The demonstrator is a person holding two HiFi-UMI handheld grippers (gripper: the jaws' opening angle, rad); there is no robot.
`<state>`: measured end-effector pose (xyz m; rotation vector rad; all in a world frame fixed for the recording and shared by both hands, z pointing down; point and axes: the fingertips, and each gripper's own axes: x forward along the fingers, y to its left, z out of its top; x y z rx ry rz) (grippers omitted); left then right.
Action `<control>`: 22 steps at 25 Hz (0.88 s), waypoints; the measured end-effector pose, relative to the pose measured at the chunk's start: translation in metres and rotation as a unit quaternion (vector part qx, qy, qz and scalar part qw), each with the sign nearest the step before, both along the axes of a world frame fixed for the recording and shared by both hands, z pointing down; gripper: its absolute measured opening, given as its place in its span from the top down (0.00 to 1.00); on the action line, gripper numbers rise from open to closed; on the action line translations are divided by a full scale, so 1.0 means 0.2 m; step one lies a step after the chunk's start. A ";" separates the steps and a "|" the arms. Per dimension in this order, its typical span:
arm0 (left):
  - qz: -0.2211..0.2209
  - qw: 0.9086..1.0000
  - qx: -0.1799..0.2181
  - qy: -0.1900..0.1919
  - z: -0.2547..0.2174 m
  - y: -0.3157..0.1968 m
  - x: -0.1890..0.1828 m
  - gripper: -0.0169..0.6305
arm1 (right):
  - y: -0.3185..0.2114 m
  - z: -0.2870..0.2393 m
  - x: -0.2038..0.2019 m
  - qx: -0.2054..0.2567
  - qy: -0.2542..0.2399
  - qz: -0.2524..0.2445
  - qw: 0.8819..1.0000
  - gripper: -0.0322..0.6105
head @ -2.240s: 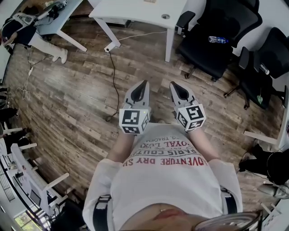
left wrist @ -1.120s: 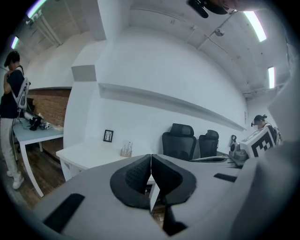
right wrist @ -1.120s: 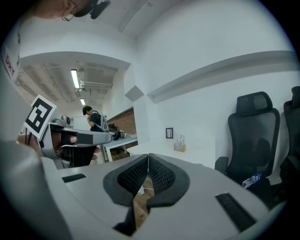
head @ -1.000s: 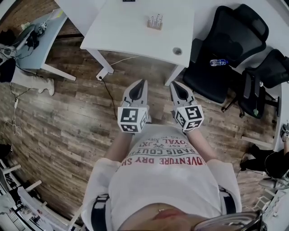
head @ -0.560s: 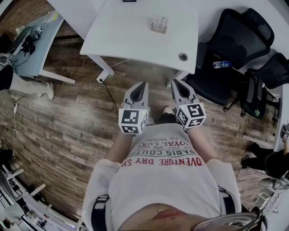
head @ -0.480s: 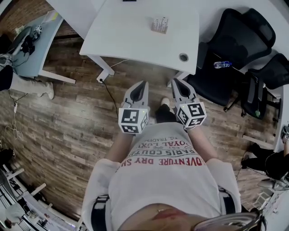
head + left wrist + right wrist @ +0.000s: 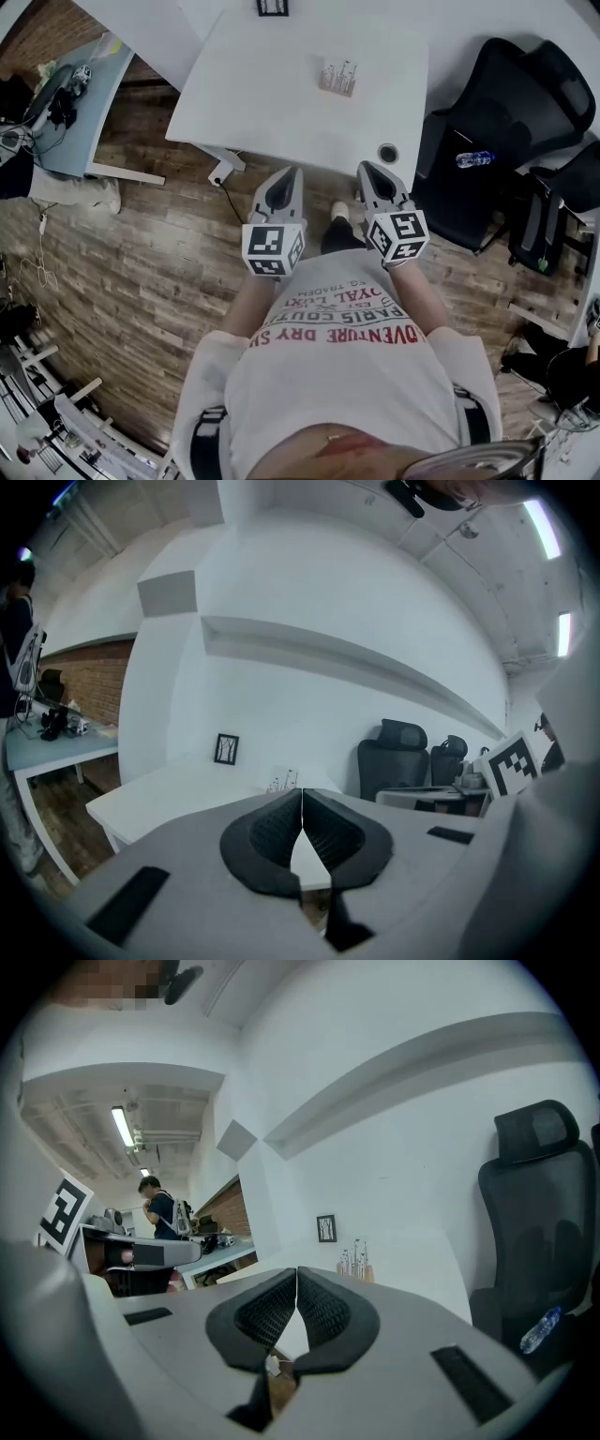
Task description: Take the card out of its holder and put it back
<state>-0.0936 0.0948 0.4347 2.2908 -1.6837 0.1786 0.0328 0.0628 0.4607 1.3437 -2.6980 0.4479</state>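
Since the earlier head views, the white table [image 7: 281, 103] has come nearer to the person and both grippers now reach its near edge, where before they hung over bare floor.

Dark wood-plank flooring [image 7: 141, 253], streaked and matte, fills the left of the head view. The table is a smooth, flat white slab with rounded corners and a round cable hole [image 7: 388, 152] near its near right corner. To its right stand two black mesh-backed office chairs [image 7: 497, 94]; a clear plastic bottle [image 7: 476, 159] lies on the seat of the nearer one. A pale blue desk [image 7: 89, 117] sits at the far left. The person's white printed T-shirt [image 7: 342, 375] fills the bottom of the view.

The left gripper [image 7: 292, 172] and the right gripper [image 7: 365, 168] are grey moulded shells that taper to points, each carrying a cube with black-and-white square markers. They lie side by side, pointing at the table. In each gripper view the black ribbed pads meet at the tips: both pairs of jaws are clenched together with nothing between them.

The card holder [image 7: 337, 77] is a small block on the far half of the table, with thin pale cards standing upright in it, well apart from both grippers. A small black-framed picture [image 7: 272, 7] stands at the table's far edge.
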 end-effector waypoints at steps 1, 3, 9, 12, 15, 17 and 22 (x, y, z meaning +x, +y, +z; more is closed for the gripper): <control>-0.002 1.000 0.000 -0.002 -0.01 -0.06 0.01 0.94 | -0.06 0.00 0.01 -0.001 -0.001 -0.001 1.000 0.91; -0.006 1.000 -0.001 -0.005 -0.02 -0.19 0.02 0.94 | -0.19 -0.02 0.02 -0.004 -0.003 -0.008 1.000 0.91; -0.024 1.000 -0.008 -0.010 -0.02 -0.57 0.04 0.94 | -0.54 0.00 0.06 -0.013 -0.001 -0.027 1.000 0.91; -0.028 0.999 -0.011 -0.011 0.00 -0.72 0.06 0.94 | -0.68 0.04 0.07 -0.022 0.000 -0.033 0.999 0.91; -0.025 0.999 -0.017 -0.013 0.02 -0.85 0.11 0.94 | -0.80 0.06 0.10 -0.027 -0.001 -0.038 0.999 0.91; -0.021 0.999 -0.022 -0.015 0.04 -0.91 0.12 0.94 | -0.86 0.07 0.11 -0.030 -0.002 -0.037 0.999 0.91; -0.003 0.999 -0.035 -0.016 0.09 -1.02 0.11 0.94 | -0.97 0.12 0.10 -0.040 -0.005 -0.022 0.999 0.91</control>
